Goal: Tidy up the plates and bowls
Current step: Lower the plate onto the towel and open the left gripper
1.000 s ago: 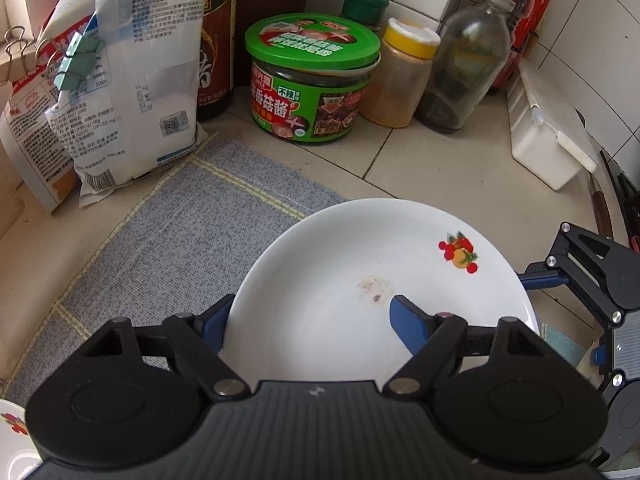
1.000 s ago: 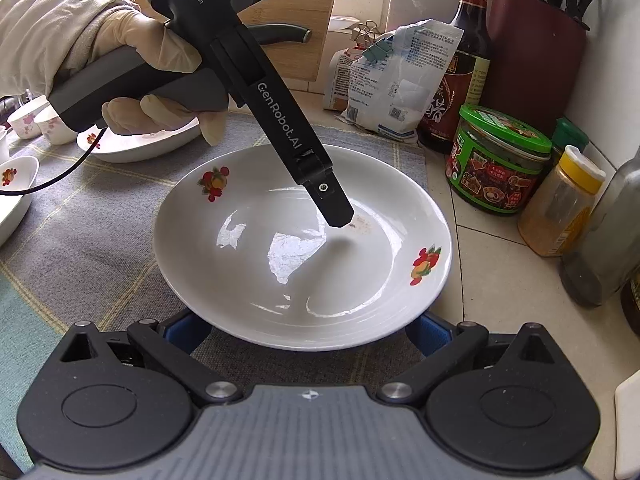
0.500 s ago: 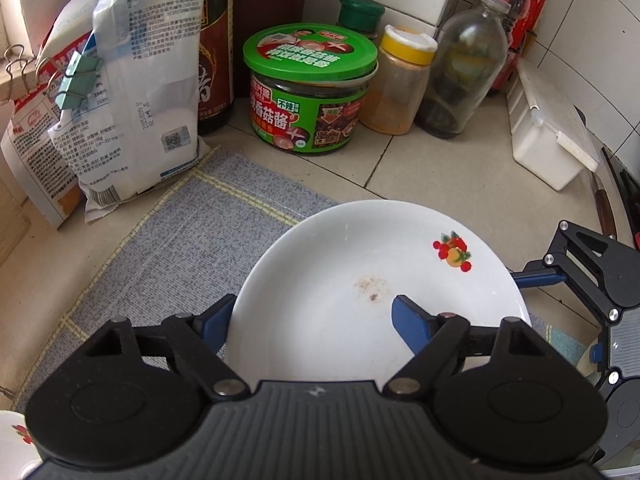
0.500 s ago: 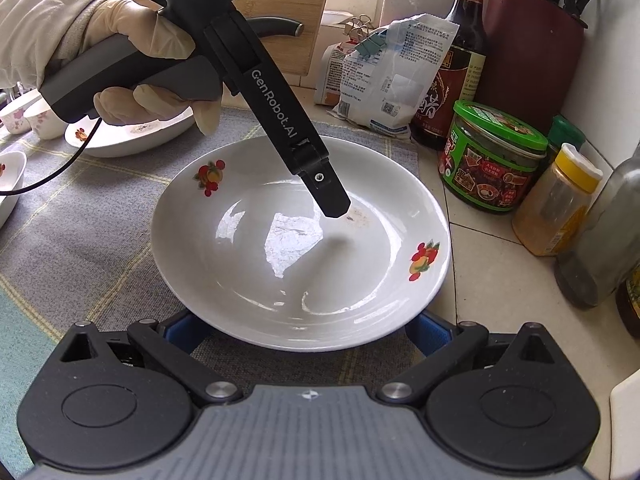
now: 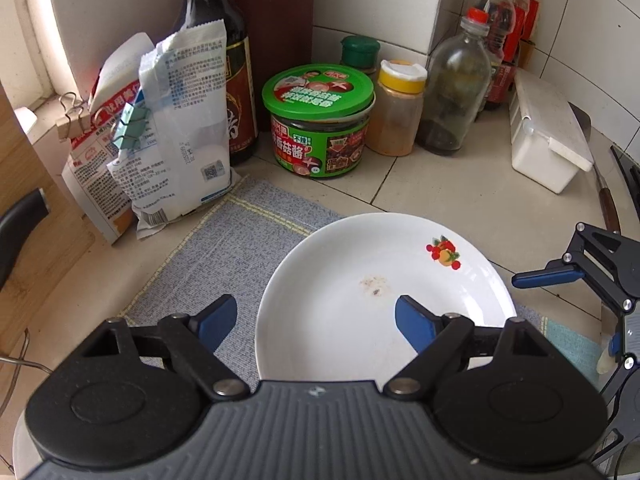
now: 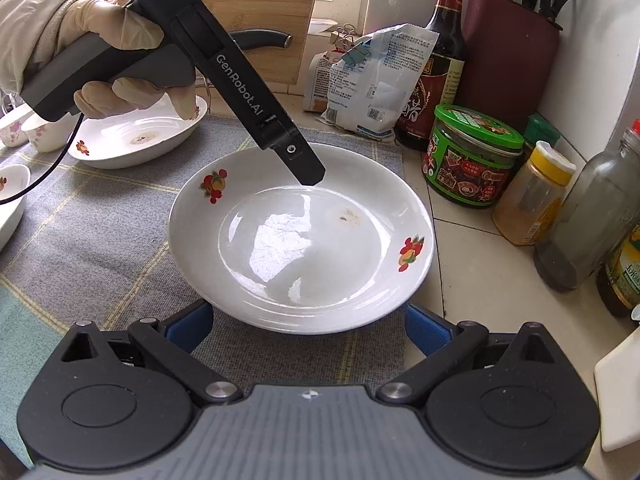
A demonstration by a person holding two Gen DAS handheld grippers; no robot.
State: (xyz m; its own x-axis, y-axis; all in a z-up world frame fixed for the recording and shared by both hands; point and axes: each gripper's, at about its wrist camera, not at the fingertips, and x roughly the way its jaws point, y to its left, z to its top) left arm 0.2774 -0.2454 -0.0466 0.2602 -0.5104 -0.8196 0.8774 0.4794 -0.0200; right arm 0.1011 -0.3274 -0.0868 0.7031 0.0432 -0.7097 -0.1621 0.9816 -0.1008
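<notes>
Cloth mat (image 6: 92, 236): a grey checked mat is spread over the tiled counter; the crockery is laid out on it.
Plate in hand's reach (image 6: 300, 240): a white fruit-print plate is set flat at the mat's right edge, near the green-lidded sauce jar (image 6: 472, 156). It has been let go since a second ago, when its rim was pinched by the left gripper; a small brown smear is seen in its well.
Second plate (image 6: 136, 140): a like plate is left farther back on the mat, with small cups (image 6: 24, 132) beside it.
Left gripper (image 5: 316, 320): its jaws are opening. One blue pad (image 5: 218, 314) has come clear of the rim over the mat and the other hangs above the well, so nothing is gripped. It has been raised and drawn back from the plate.
Right gripper (image 6: 308, 328): held wide at the plate's near rim, one pad (image 6: 190, 326) at either side, no contact shown; it has hardly been moved.
Meaning for the task: this plate is judged placed, and the remaining dishes are left to be gathered.
</notes>
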